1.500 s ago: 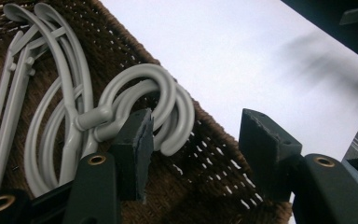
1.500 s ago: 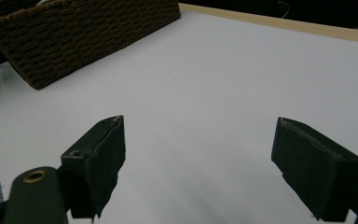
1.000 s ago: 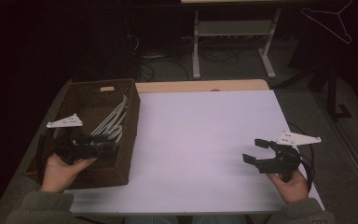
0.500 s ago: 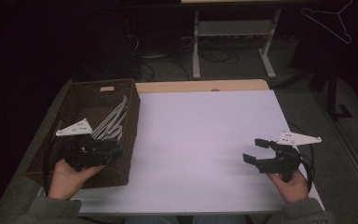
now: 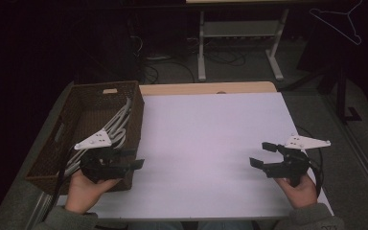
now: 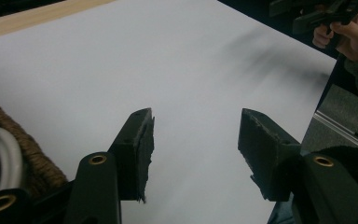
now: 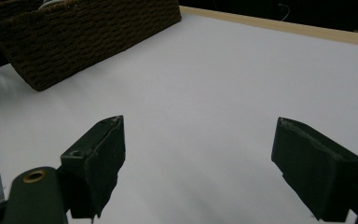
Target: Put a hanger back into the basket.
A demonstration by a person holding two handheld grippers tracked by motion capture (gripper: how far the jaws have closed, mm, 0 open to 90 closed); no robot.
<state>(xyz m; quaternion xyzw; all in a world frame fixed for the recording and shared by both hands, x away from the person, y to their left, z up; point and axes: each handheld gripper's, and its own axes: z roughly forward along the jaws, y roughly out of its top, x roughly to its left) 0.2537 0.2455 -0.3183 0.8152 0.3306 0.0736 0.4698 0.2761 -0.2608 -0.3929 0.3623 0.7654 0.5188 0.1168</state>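
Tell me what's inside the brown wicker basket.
The basket holds a bundle of pale grey hangers leaning along its right wall. Their near ends are covered by the left gripper above them, and the dark floor of the basket is too dim to tell.

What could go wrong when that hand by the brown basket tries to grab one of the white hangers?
The white hangers lie bunched together in the basket, so the left gripper, open and empty at the basket's near corner, might hook several at once. A tug on tangled hangers could drag the basket, which sits near the table's left edge. The cable trailing from that gripper could also snag on the rim.
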